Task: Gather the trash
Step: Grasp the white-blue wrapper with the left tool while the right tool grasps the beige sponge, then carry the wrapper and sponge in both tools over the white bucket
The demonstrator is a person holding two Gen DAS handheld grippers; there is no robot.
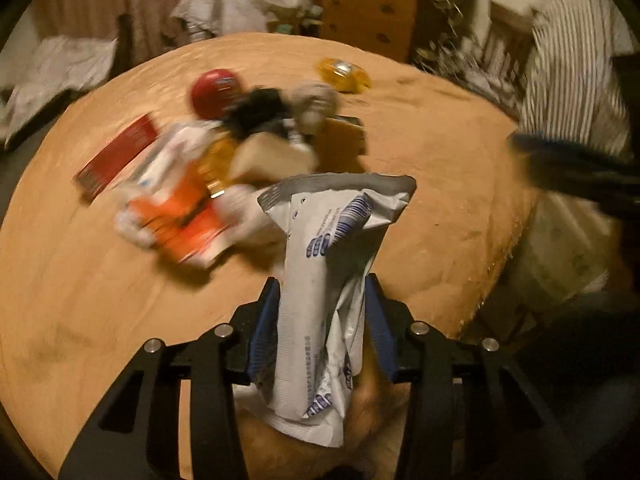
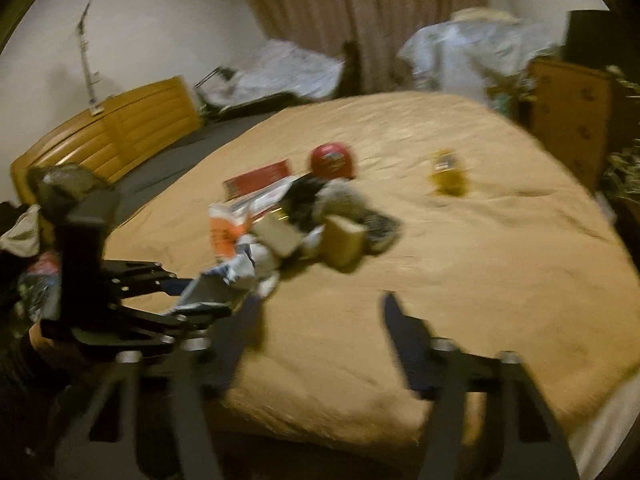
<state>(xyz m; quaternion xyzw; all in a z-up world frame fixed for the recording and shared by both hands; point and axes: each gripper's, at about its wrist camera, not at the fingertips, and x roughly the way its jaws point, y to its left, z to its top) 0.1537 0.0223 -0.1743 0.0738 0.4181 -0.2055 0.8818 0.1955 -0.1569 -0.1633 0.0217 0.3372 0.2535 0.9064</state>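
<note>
My left gripper is shut on a crumpled white and blue plastic wrapper and holds it above the tan bed cover. The same gripper and wrapper show at the left of the right wrist view. A blurred pile of trash lies on the bed: a red box, a red round lid, an orange and white packet, a tan box. A yellow wrapper lies apart, further back. My right gripper is open and empty above the bed.
A wooden headboard is at the left. A wooden dresser and heaped white bedding stand beyond the bed. The bed's edge falls off at the right, where a person in a striped shirt stands.
</note>
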